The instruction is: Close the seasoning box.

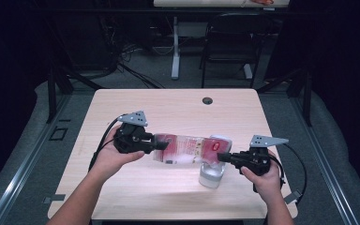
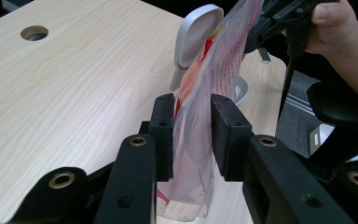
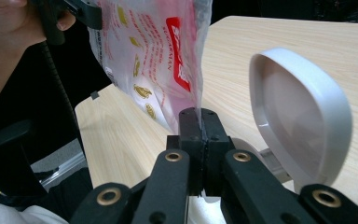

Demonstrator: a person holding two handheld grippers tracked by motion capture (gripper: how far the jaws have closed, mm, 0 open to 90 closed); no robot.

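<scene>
Two grippers share one clear plastic bag point(image 1: 187, 149) with red print, stretched level between them above the bench point(image 1: 178, 105). At the bag's end nearest the white container, the right gripper point(image 1: 222, 156) has its fingers point(image 3: 192, 135) pressed fully together on a thin edge of the film; the right gripper view shows the sheet pinched in the seam between the two pads. At the far end from the container, the left gripper point(image 1: 155, 143) has the bag between its fingers point(image 2: 163, 135), which stand at a moderate gap. In the left gripper view the film runs against the left-hand pad, while daylight shows beside the other pad, so no firm clamp is evident there.

The white container point(image 1: 212, 174) stands on the bench directly under the bag's right-hand end, its hinged lid point(image 3: 303, 116) raised (open and upright). The bag covers the container's mouth in the high view, so the interior cannot be read. Print on the bag is too small to make out in that view, and its lower corner is cut off in the left gripper view.

Both forearms enter from the near bench edge. The left hand point(image 1: 108, 159) and the right hand point(image 1: 265, 176) each hold their gripper roughly level, pointed inward toward the container.
</scene>
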